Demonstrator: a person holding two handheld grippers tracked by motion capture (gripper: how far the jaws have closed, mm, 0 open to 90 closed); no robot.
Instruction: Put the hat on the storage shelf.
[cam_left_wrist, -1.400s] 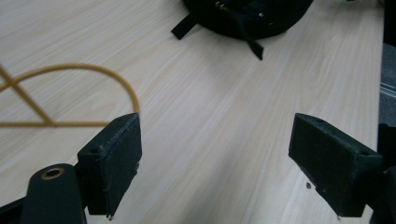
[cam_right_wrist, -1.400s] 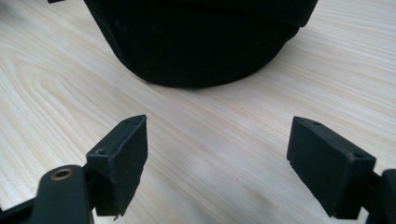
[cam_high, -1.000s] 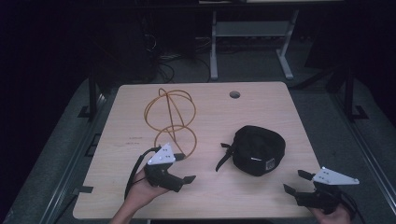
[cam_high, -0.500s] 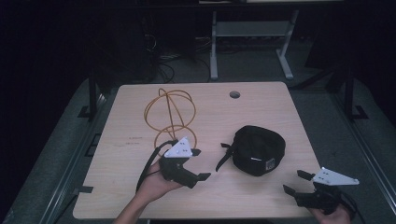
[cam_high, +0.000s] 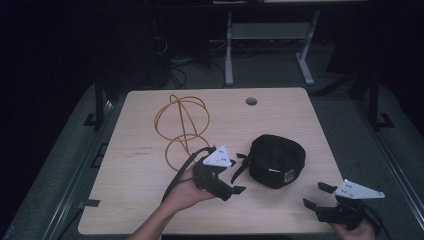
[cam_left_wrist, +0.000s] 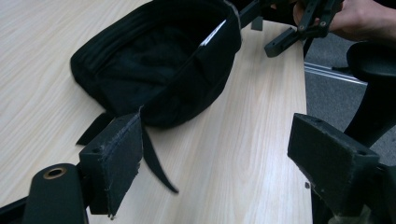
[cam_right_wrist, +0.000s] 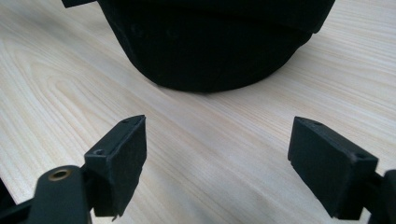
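Nothing can be read — the small patch (cam_high: 289, 175) on the black cap (cam_high: 276, 160) is too blurred.

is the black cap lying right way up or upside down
Upside down. In the left gripper view the cap shows its hollow inside facing up, with a strap trailing on the table.

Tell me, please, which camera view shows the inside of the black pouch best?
The left gripper view: it looks into the black pouch through its open mouth, loose strap in front. The high view shows the whole pouch small and dark from above; the right gripper view shows its outer wall close up.
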